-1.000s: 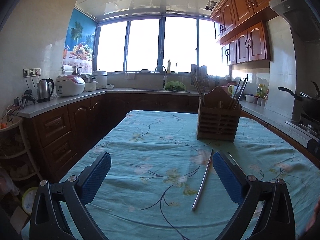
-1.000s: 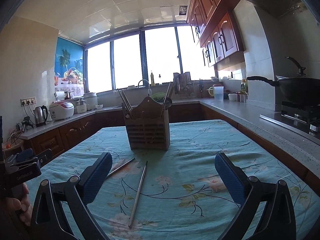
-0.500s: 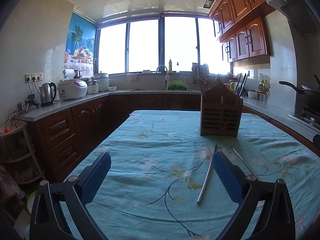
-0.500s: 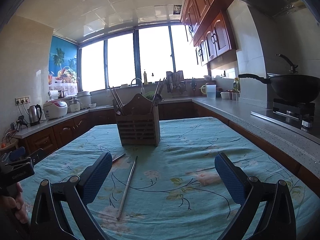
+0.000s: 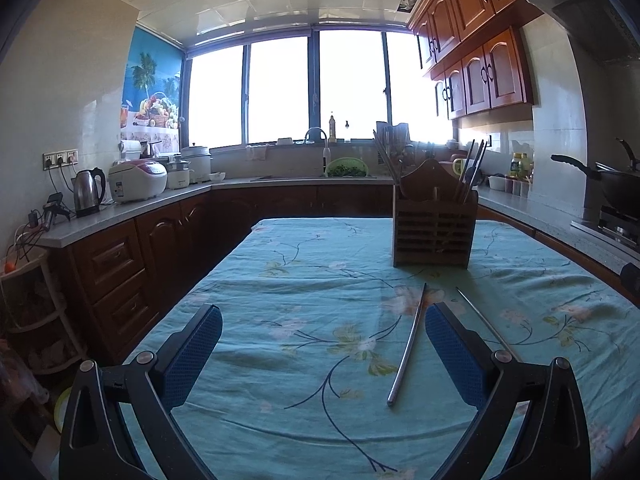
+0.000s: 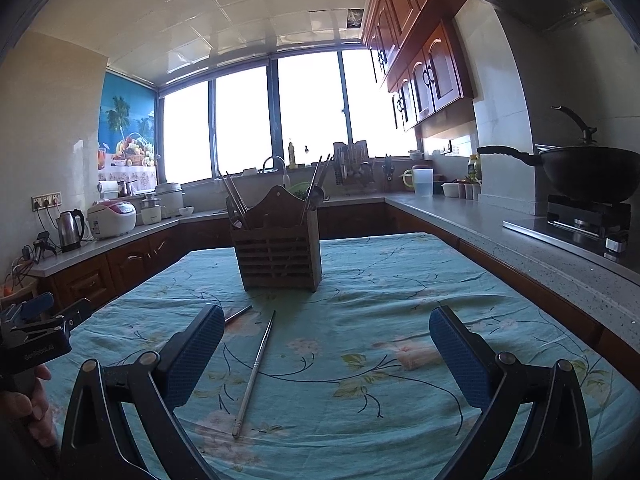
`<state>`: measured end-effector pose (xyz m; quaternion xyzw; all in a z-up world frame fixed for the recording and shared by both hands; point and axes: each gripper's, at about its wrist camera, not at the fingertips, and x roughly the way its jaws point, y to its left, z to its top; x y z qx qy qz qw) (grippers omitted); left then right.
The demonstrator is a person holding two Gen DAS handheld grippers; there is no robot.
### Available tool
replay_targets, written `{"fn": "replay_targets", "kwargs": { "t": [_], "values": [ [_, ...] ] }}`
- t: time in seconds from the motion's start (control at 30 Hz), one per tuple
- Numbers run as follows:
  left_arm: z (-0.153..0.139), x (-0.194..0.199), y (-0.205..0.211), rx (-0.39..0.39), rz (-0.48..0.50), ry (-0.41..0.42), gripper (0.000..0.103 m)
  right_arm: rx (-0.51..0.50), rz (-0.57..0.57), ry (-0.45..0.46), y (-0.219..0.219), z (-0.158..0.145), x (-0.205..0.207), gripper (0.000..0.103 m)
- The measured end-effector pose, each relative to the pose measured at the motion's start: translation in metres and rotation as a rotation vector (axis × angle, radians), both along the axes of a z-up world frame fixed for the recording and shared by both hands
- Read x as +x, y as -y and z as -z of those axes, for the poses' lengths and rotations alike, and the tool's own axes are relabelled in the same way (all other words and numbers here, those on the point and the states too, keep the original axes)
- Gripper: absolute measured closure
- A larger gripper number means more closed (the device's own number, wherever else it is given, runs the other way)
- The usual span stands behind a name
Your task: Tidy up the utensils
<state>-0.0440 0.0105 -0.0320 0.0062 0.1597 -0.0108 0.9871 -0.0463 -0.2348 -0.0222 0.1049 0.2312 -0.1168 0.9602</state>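
Both hand-held grippers, left (image 5: 323, 354) and right (image 6: 326, 354), gape wide and empty. Two metal chopsticks (image 5: 408, 346) lie flat on the tabletop (image 5: 280, 412) just ahead, short of the wooden holder (image 5: 435, 228). They look thin, stiff, light and probably slippery; pinching mid-shaft seems safest.

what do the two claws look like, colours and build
Both match: the left claw and right claw each have two black plastic arms with silver pivot bolts, tipped with blue textured pads. In the right wrist view the left claw's black body shows a blue part and small grey lettering, too small to read.
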Motion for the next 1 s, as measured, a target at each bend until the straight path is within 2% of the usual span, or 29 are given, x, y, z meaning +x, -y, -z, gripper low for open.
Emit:
{"fn": "replay_targets", "kwargs": {
  "t": [1.0],
  "values": [
    [-0.001,-0.006,0.018,0.015,0.014,-0.004,0.001,0.004,-0.007,0.004,-0.001,0.001,0.0,0.0]
  ]
}}
